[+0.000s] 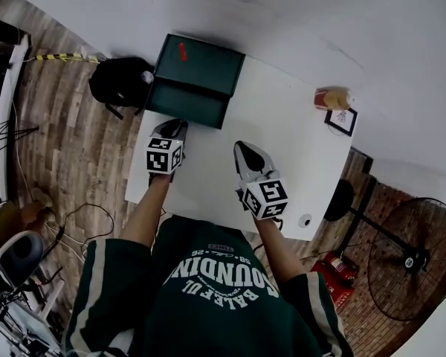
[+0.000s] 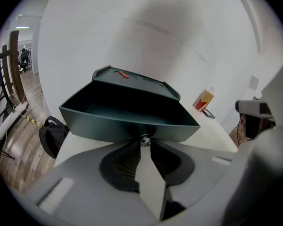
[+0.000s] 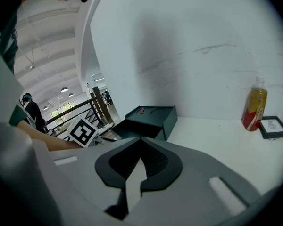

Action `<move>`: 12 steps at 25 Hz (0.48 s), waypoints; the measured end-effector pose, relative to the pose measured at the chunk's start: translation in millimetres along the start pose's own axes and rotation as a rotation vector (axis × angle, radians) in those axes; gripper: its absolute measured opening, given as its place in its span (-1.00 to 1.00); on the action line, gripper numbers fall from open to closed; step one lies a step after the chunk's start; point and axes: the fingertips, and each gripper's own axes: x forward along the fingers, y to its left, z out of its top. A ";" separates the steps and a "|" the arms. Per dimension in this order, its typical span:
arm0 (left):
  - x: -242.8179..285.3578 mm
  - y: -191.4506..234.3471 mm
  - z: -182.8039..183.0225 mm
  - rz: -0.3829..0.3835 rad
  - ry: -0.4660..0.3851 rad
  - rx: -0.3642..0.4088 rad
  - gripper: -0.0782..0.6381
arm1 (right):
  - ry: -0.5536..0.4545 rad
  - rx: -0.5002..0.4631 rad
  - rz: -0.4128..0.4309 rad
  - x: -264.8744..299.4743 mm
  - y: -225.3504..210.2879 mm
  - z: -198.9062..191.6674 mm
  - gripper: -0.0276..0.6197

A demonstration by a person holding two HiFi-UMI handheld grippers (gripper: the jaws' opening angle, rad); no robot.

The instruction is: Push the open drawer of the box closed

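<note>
A dark green box stands at the far left corner of the white table, a small red piece on its lid. Its drawer is pulled out toward me, and in the left gripper view the drawer shows an empty inside. My left gripper is at the drawer's front wall, its tips closed around the small metal knob. My right gripper hovers over the table to the right of the drawer, apart from it, shut with nothing between its jaws. In the right gripper view the box lies ahead to the left.
A yellow bottle and a small framed card stand at the table's far right. A black backpack lies on the floor left of the box. A fan stands on the floor to the right.
</note>
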 end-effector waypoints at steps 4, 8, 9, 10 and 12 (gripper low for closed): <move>4.4 4.2 7.0 -0.003 -0.003 -0.005 -0.44 | 0.002 0.004 -0.014 -2.0 -2.2 -0.5 -0.91; 13.2 5.7 16.4 -0.012 -0.003 -0.012 -0.44 | 0.002 0.010 -0.027 -3.0 -6.9 -0.1 -0.91; 15.3 5.9 18.5 -0.016 -0.004 -0.017 -0.44 | 0.002 0.011 -0.030 -3.4 -7.6 -0.4 -0.91; 17.3 6.1 20.4 -0.021 -0.005 -0.023 -0.44 | 0.002 0.013 -0.032 -3.8 -8.1 -0.7 -0.91; 20.7 7.3 24.6 -0.025 -0.007 -0.028 -0.44 | 0.001 0.017 -0.038 -4.8 -8.9 -0.3 -0.91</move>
